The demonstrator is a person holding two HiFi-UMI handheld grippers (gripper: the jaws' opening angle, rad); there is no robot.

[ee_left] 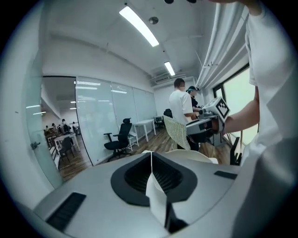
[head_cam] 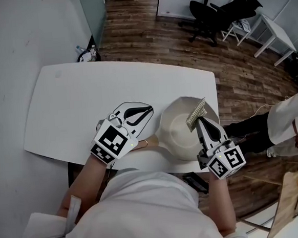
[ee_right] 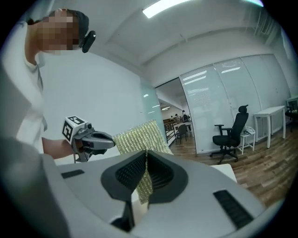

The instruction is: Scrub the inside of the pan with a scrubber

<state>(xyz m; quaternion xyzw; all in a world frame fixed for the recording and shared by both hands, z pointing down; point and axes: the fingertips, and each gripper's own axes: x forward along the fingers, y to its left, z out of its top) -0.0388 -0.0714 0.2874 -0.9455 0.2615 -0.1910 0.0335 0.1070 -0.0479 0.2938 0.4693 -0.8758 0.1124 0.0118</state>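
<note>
**Item 1. Cream-white round metal pan** (head_cam: 172, 139). It sits at the 5 o'clock corner of the white rounded table (head_cam: 86, 105) in the head view, with the open bowl facing up and toward the wearer. Whether its base rests on the tabletop cannot be told.

**Item 2. Pale-gold rectangular woven-mesh scrubber** (head_cam: 196, 112). It stands over the pan's 1 o'clock rim, not visibly touching the bowl. The long axis runs from 7 to 1 o'clock in the head view.

**Item 3. Right gripper** (head_cam: 199, 122). The jaws are pressed together on the lower end of the scrubber (ee_right: 139, 137), and the mesh stands up past the tips in the right gripper view. The gripper (ee_right: 145, 158) enters from 5 o'clock of the pan.

**Item 4. Left gripper** (head_cam: 147, 111). It lies at 10 o'clock of the pan. The jaws are pinched tight on a thin white edge, seen edge-on in the left gripper view (ee_left: 151, 160). This is judged to be the pan's near rim, since the cream curve of the pan (ee_left: 198, 155) lies just beyond.

**Governing relation.** The bowl's floor lies at 7 o'clock of the scrubber, just below it. The right gripper is the nearer working hand and the left serves as the steadying one. The next move is judged to be lowering the mesh to that floor so its broad face meets the surface.
</note>
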